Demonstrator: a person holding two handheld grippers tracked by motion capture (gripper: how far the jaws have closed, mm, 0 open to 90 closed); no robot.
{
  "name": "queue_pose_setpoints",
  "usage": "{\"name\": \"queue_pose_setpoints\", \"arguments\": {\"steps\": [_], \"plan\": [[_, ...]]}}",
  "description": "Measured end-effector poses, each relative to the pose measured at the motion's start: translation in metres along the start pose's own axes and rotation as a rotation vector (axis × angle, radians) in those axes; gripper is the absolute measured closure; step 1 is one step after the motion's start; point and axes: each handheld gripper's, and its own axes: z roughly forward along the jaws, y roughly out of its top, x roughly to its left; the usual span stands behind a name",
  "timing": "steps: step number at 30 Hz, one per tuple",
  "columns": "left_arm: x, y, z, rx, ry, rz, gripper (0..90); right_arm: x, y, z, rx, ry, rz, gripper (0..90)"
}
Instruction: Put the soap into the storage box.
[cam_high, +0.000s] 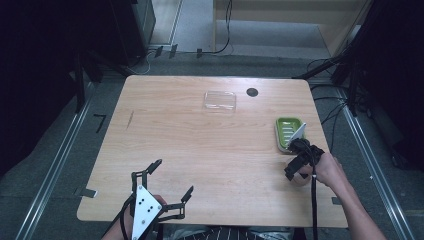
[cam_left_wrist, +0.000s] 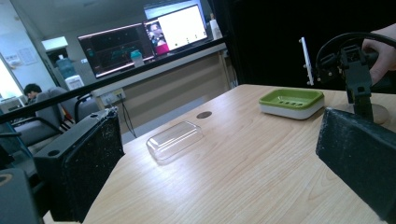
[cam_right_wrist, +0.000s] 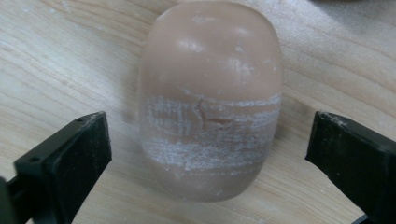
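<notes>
The right gripper has its fingers spread, one on each side of a tan bar of soap. Neither finger touches the soap; a gap shows on both sides. The soap lies flat on the wooden counter, and its surface carries whitish scuff marks and a small crack.

In the high view, the right gripper points down at the counter's right edge, held by the person's right hand. A green soap dish with a white base sits just beyond it. A clear plastic lid lies near the far side of the counter, with a small dark round mark beside it.

The left gripper is near the counter's near-left edge, its fingers spread wide and holding nothing. In the left gripper view, the fingers frame the lid and the dish.
</notes>
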Motion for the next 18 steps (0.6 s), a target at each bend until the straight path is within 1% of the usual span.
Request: {"name": "queue_pose_setpoints", "arguments": {"steps": [3,4,5,7,18], "plan": [[-0.0001,0.0000,-0.0001,-0.001,0.001,-0.003,1.2,-0.0007,0.0002,0.0002,-0.007,-0.001,0.006,8.4],[-0.0001,0.0000,-0.0001,-0.001,0.001,-0.003,1.2,-0.0007,0.0002,0.0002,-0.007,-0.001,0.006,8.4],[-0.0001,0.0000,-0.0001,-0.001,0.002,-0.003,1.1,-0.0008,0.0003,0.0005,-0.010,-0.004,0.012,14.7],[0.0000,0.0000,-0.0002,-0.001,0.002,-0.003,1.1,-0.0008,0.0005,0.0009,-0.011,-0.006,0.015,14.7],[0.0001,-0.0001,-0.0003,-0.002,0.001,-0.004,1.1,-0.0002,0.0024,0.0032,-0.012,-0.019,0.028,22.7]]}}
